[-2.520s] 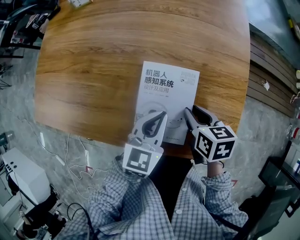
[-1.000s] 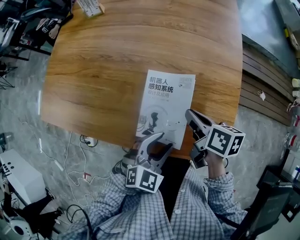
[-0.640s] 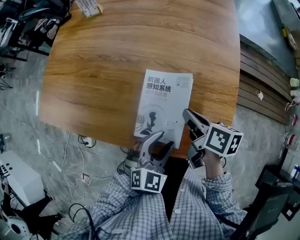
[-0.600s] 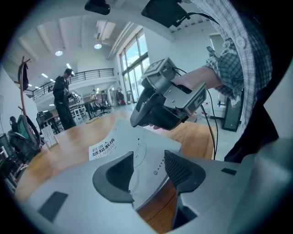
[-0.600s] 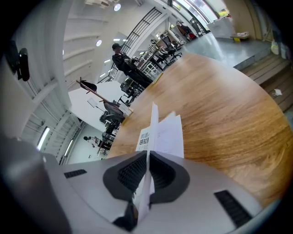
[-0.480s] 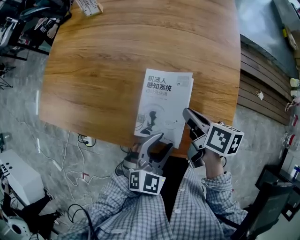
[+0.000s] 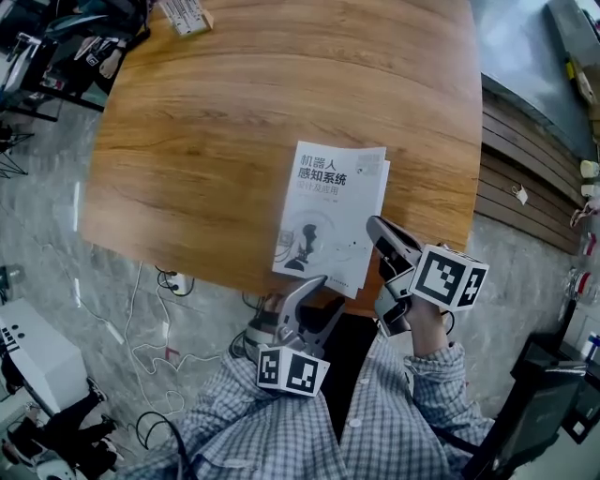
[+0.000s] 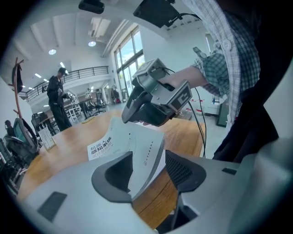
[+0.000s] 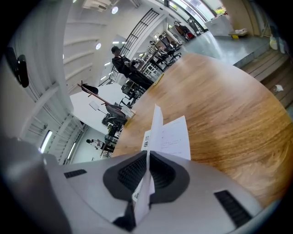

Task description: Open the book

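A white paperback book (image 7: 323, 202) with dark title print lies near the front edge of the wooden table (image 7: 216, 103). My right gripper (image 7: 373, 225) is shut on the front cover's right edge, near the lower corner. In the right gripper view the thin cover (image 9: 155, 125) stands on edge between the jaws of the right gripper (image 9: 147, 157), lifted off the pages. My left gripper (image 7: 328, 291) hangs just off the table's front edge below the book. Its jaws have just been opening. In the left gripper view the book's near corner (image 8: 144, 153) shows in the gap, with neither pad touching it.
A small box (image 7: 183, 14) lies at the table's far left corner. Cables (image 7: 150, 328) and a white device (image 7: 28, 347) are on the floor at the left, wooden steps (image 7: 525, 197) at the right. A person (image 8: 57, 98) stands far behind the table.
The left gripper has drawn back off the book's lower part to below the table edge, and its jaws stand wider. The right gripper keeps its hold on the cover's edge.
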Demonstrator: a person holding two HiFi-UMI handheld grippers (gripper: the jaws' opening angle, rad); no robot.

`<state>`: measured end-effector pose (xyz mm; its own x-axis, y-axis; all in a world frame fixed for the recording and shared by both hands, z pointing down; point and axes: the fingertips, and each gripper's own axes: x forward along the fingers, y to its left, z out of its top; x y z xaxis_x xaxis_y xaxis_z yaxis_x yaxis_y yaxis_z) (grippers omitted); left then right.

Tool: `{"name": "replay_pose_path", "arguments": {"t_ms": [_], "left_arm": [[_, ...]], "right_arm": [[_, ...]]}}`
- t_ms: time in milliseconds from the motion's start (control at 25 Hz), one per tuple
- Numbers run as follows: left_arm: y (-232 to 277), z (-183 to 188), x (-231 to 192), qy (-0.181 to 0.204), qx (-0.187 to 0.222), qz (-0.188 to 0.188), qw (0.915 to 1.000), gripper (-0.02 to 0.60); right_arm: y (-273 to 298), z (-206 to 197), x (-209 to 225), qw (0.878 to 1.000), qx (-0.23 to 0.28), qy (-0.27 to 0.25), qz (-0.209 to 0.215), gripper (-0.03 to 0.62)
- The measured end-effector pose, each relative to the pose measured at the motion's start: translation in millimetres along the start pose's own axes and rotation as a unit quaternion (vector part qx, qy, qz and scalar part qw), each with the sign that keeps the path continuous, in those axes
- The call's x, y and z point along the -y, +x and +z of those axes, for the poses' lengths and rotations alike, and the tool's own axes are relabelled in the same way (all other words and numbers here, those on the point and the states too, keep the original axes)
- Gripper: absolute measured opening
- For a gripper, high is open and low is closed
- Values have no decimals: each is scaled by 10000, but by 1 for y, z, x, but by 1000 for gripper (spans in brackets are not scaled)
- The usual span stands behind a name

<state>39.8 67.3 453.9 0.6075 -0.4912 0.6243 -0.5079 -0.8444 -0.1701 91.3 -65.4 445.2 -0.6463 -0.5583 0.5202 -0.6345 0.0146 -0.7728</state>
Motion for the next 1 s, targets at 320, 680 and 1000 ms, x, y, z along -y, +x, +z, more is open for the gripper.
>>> {"name": "replay_pose_path", "arguments": {"t_ms": [320, 680, 1000], "left_arm": [[3, 12, -3, -76, 220, 95, 9997, 207], [18, 29, -15, 157, 430, 434, 9980, 206], [10, 35, -31, -358, 706, 747, 9941, 66]], "right_arm": [[2, 2, -14, 9999, 67, -50, 98, 31], [3, 6, -21, 9997, 165, -69, 147, 31], [2, 10, -13, 9996, 260, -52, 61, 31]]}}
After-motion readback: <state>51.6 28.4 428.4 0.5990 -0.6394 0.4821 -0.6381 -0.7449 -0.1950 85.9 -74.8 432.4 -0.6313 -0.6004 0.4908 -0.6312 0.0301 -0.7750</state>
